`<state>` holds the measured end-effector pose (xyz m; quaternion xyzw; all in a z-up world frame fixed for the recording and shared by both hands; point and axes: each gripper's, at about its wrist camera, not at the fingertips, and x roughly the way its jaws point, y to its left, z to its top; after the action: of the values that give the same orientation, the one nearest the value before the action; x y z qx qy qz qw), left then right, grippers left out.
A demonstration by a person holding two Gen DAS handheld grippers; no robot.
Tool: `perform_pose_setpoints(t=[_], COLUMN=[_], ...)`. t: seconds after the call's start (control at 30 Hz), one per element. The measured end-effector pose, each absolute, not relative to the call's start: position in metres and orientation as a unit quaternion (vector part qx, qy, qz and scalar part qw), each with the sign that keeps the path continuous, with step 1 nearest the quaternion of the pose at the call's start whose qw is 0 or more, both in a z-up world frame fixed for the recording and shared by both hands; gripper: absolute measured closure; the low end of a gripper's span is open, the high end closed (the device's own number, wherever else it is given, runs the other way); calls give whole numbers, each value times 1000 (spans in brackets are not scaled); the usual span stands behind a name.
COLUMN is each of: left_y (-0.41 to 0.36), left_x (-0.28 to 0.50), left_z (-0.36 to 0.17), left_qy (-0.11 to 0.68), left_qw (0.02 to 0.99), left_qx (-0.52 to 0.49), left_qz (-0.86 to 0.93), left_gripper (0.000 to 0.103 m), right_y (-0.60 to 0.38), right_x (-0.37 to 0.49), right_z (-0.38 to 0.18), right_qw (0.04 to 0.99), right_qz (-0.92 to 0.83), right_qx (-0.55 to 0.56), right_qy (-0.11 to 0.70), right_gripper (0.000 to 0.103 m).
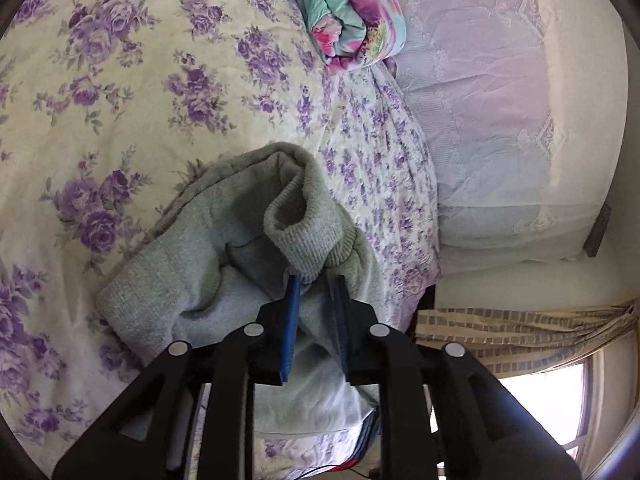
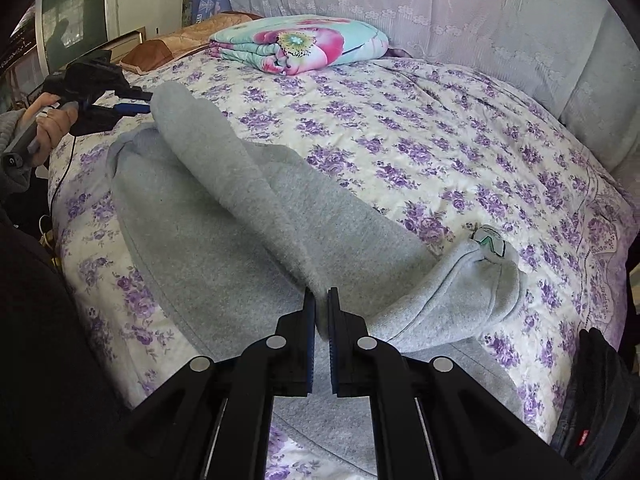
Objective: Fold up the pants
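Right hand-held gripper (image 2: 321, 308): jaws pressed together, pinching a fold of the grey pants (image 2: 224, 216) near the waist. Left hand-held gripper (image 1: 314, 284): jaws slightly spread, ribbed cuff (image 1: 304, 224) at the tips, pads not clearly pressing it. Pants lie on the bed (image 2: 440, 140) with the purple floral cover, one leg doubled back over the other. Folded floral quilt (image 2: 300, 46) sits well apart at the bed's far side.

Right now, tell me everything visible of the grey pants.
The grey pants are soft fleece sweatpants with a ribbed cuff, lying on the floral bedspread. One leg is folded diagonally over the other. The right gripper pinches fabric at the near end; the left gripper stands at the cuff, jaws slightly apart.
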<state>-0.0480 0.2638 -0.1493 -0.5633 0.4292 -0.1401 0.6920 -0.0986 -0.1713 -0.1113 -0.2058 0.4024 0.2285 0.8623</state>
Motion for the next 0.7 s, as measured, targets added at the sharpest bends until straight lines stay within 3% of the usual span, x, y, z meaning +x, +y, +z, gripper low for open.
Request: perform_pose_setpoints(t=[0.07, 0.13, 0.5, 0.7], left_y=[265, 269, 265, 268], left_x=[-49, -52, -42, -39], left_z=[-138, -131, -158, -165], left_qy=[417, 410, 474, 450], left_qw=[696, 705, 691, 685], left_qx=[-564, -561, -539, -567], left_qz=[-154, -141, -89, -86], left_gripper=[57, 43, 43, 43], right_y=[-171, -173, -172, -170], right_x=[-100, -100, -106, -110], right_z=[-109, -109, -105, -104], right_qw=[863, 864, 872, 871], right_qz=[226, 223, 211, 210], right_qx=[-210, -209, -200, -201], right_qy=[401, 399, 393, 396], right_gripper=[98, 97, 97, 97])
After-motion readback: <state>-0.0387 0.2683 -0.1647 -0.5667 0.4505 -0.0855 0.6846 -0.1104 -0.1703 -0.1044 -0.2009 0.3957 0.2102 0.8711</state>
